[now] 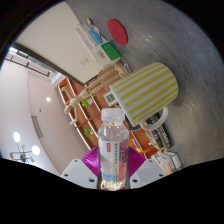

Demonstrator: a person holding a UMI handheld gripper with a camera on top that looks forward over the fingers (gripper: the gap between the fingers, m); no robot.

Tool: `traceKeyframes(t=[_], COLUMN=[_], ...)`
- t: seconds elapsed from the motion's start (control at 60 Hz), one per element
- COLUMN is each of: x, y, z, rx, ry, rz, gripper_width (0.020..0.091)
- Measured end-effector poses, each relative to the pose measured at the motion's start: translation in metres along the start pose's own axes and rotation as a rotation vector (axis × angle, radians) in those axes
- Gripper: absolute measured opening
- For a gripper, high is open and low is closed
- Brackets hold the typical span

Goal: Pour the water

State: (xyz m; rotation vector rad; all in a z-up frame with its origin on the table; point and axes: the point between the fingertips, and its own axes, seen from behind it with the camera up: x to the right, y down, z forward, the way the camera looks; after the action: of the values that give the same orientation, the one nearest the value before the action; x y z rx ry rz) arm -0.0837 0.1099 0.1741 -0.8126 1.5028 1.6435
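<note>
While the claw [113,172] grips one water bottle [113,148], one striped mug [146,90] hangs beyond.

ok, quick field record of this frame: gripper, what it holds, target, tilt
gripper: shut on the water bottle
held object: water bottle, clear, white cap, pink label, between the pink pads
target: striped mug, yellow and white, just beyond the bottle cap
bottle cap: on
view tilt: scene appears rolled, so the gripper looks tilted
background: wooden shelf, red round object
</note>
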Motion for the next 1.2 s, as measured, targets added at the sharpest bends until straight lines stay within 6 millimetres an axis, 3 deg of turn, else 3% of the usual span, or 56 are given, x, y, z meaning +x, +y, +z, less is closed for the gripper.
traceKeyframes(t=[0.117,0.233,0.283,0.4,0.533,0.65,0.7,0.717,0.833,0.85,0.867,0.95,0.967,1.067,1.2], x=[0.002,0.001,-0.009,-0.058,-0.089,-0.109,-0.114,-0.105,-0.120,-0.106,-0.118,-0.120,-0.106,-0.107,-0.079], y=[0.008,0.024,0.026,0.015,-0.039,-0.119,-0.141,-0.157,-0.178,-0.201,-0.200,-0.215,-0.223,-0.235,-0.258], z=[-0.003,-0.006,-0.007,-0.015,-0.018,-0.036,-0.043,-0.038,-0.038,-0.040,-0.037,-0.030,-0.031,-0.015,-0.007], rx=[-0.012,-0.051,-0.056,-0.011,0.126,0.299,0.346,0.367,0.412,0.426,0.424,0.428,0.433,0.398,0.357], ry=[0.011,0.070,0.082,0.044,0.225,0.448,0.517,0.521,0.536,0.523,0.526,0.527,0.525,0.565,0.593], rz=[-0.092,-0.413,-0.605,-1.085,-1.685,-2.022,-2.085,-2.111,-2.106,-2.108,-2.102,-2.083,-2.082,-2.069,-2.070], gripper_width=[0.0354,0.0355,0.0356,0.0354,0.0353,0.0350,0.0352,0.0352,0.0352,0.0352,0.0352,0.0353,0.0353,0.0351,0.0351])
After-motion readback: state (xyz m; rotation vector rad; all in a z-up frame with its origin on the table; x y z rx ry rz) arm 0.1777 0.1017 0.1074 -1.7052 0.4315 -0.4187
